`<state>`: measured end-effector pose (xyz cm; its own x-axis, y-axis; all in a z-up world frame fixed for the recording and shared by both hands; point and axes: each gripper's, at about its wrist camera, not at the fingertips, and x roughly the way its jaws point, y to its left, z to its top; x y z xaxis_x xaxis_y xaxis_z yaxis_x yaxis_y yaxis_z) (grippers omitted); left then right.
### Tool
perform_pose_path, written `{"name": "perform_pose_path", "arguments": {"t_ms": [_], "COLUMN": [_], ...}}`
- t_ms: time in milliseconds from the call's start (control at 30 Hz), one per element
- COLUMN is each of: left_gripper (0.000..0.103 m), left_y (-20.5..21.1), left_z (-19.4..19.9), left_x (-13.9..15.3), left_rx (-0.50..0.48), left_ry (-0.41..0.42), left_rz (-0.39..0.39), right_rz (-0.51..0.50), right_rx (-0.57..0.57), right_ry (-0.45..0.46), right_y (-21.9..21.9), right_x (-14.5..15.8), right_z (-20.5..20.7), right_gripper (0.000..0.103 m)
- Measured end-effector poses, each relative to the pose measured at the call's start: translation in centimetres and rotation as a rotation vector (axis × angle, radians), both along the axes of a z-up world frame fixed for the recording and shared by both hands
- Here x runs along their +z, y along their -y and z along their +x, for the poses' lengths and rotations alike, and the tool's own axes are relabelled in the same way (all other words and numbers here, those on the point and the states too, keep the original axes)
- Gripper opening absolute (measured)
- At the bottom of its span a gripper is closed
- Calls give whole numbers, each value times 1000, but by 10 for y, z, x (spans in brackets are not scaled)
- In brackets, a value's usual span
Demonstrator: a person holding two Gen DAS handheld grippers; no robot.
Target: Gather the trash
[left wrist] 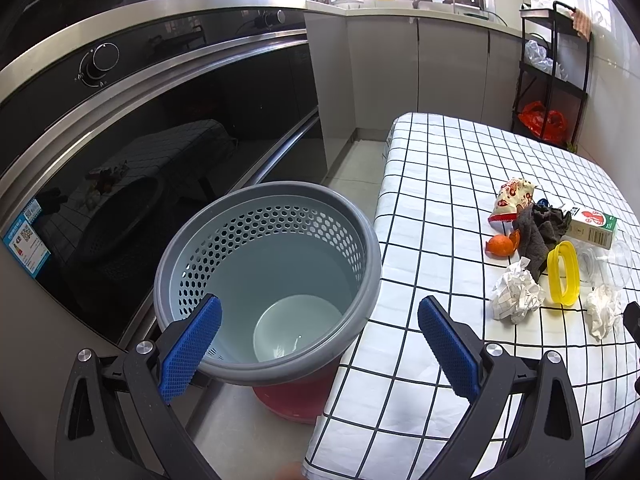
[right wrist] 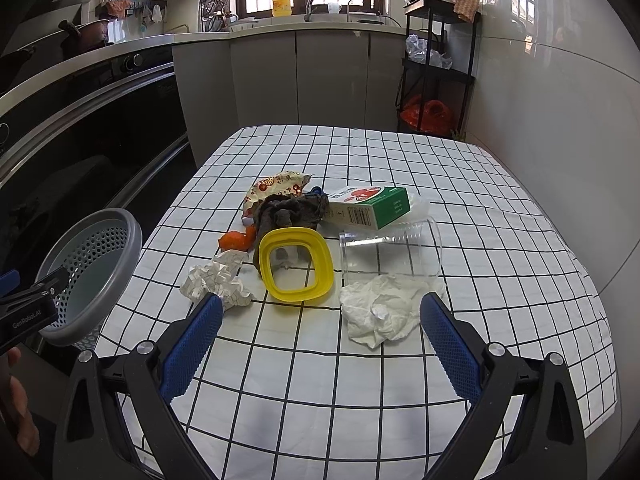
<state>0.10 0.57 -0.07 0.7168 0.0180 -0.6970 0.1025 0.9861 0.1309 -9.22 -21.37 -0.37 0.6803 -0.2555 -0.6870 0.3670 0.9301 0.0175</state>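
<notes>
A grey perforated bin [left wrist: 268, 280] stands on the floor at the table's left edge; it also shows in the right wrist view [right wrist: 92, 272]. My left gripper [left wrist: 320, 308] is open and empty just above its rim. Trash lies on the checked table: crumpled checked paper [right wrist: 218, 280], a white tissue [right wrist: 380, 312], a yellow ring lid [right wrist: 296, 264], a clear plastic cup [right wrist: 392, 252] on its side, a green-and-white carton [right wrist: 372, 206], a dark cloth [right wrist: 288, 210], orange peel [right wrist: 238, 240] and a snack wrapper [right wrist: 276, 186]. My right gripper [right wrist: 320, 308] is open and empty, just short of the tissue and paper.
The checked tablecloth [right wrist: 360, 380] covers the table. A black oven front [left wrist: 160, 152] is left of the bin. A black shelf rack [right wrist: 436, 64] with bags stands in the far corner. Kitchen counter and sink [right wrist: 320, 20] run along the back.
</notes>
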Motion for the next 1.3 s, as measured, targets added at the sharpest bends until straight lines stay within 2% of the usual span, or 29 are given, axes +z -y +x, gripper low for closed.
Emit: {"name": "perform_pose_path", "arguments": {"t_ms": [500, 600, 1000, 1300], "left_gripper": [97, 97, 96, 96], "left_y": [3, 6, 15, 45], "left_z": [3, 3, 7, 9], "left_x": [-6, -8, -8, 6], "left_rx": [0, -8, -71, -143], "left_ry": [-9, -14, -66, -36], "left_rz": [12, 11, -39, -17], "right_rz": [18, 61, 106, 121], "right_rx": [-1, 21, 49, 35], "right_ry": [-7, -6, -11, -20], "right_y": [6, 10, 37, 72], "right_x": [-3, -4, -7, 0], "right_z": [0, -1, -9, -11], "right_gripper": [95, 95, 95, 95]}}
